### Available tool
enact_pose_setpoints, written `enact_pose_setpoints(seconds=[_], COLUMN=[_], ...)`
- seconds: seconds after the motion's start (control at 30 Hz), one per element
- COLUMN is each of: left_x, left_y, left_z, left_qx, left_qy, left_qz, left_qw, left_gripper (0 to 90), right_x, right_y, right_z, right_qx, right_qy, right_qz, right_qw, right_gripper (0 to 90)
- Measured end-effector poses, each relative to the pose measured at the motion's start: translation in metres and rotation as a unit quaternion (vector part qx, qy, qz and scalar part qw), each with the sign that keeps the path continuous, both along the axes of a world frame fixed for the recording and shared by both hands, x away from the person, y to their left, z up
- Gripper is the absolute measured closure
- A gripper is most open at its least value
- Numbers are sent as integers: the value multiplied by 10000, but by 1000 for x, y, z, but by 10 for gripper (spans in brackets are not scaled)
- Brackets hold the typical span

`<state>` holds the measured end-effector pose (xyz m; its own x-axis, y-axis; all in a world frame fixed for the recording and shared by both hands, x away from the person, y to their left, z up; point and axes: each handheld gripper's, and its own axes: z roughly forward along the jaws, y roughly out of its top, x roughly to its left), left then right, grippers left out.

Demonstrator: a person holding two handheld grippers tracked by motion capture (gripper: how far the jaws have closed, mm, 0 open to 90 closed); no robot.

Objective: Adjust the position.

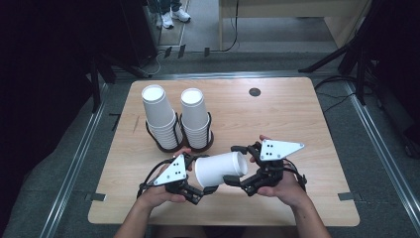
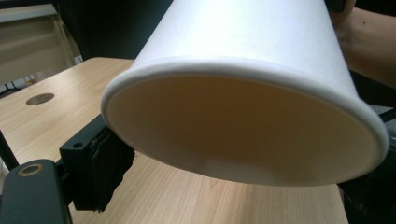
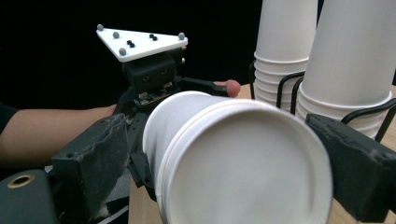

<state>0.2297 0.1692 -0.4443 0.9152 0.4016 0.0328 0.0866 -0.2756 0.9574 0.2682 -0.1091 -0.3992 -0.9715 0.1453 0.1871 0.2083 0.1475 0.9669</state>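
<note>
A white paper cup (image 1: pixel 218 168) lies on its side in the air above the table's near edge, between my two grippers. My left gripper (image 1: pixel 199 173) is shut on its wide rim end. In the left gripper view the cup (image 2: pixel 243 37) turns its open mouth to the camera, and a padded jaw presses the rim at the left of my left gripper (image 2: pixel 238 177). My right gripper (image 1: pixel 236 163) stands open around the base end. In the right gripper view the cup (image 3: pixel 243 172) shows its base between the pads of my right gripper (image 3: pixel 219 163), with small gaps.
Two tall stacks of upturned white cups (image 1: pixel 157 116) (image 1: pixel 194 116) stand in a black wire rack (image 1: pixel 178 144) just behind my left hand. They also rise at the right in the right gripper view (image 3: pixel 355 60). The wooden table (image 1: pixel 287 124) has a round grommet (image 1: pixel 254 91) at the back.
</note>
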Motion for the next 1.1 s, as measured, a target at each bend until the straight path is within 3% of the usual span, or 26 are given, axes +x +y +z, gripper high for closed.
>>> enact_pose_setpoints(seconds=[0.33, 0.5, 0.7, 1.1], left_x=[0, 0, -1, -2], left_y=[3, 4, 6, 6], left_z=[3, 4, 5, 6], left_qx=[368, 695, 1038, 1415], left_qy=[63, -12, -103, -244], left_qz=[14, 94, 156, 135], left_qw=[9993, 9975, 9944, 9896], left_gripper=[99, 99, 99, 99], right_x=[1, 1, -2, -5], right_y=[-7, -10, -7, -4], right_z=[4, 5, 3, 0], right_qx=[-15, -61, -397, -1002], right_qy=[-81, -141, -283, -629], right_qz=[-153, -174, -8, 79], right_qw=[9998, 9997, 9988, 9929], right_gripper=[85, 85, 97, 99])
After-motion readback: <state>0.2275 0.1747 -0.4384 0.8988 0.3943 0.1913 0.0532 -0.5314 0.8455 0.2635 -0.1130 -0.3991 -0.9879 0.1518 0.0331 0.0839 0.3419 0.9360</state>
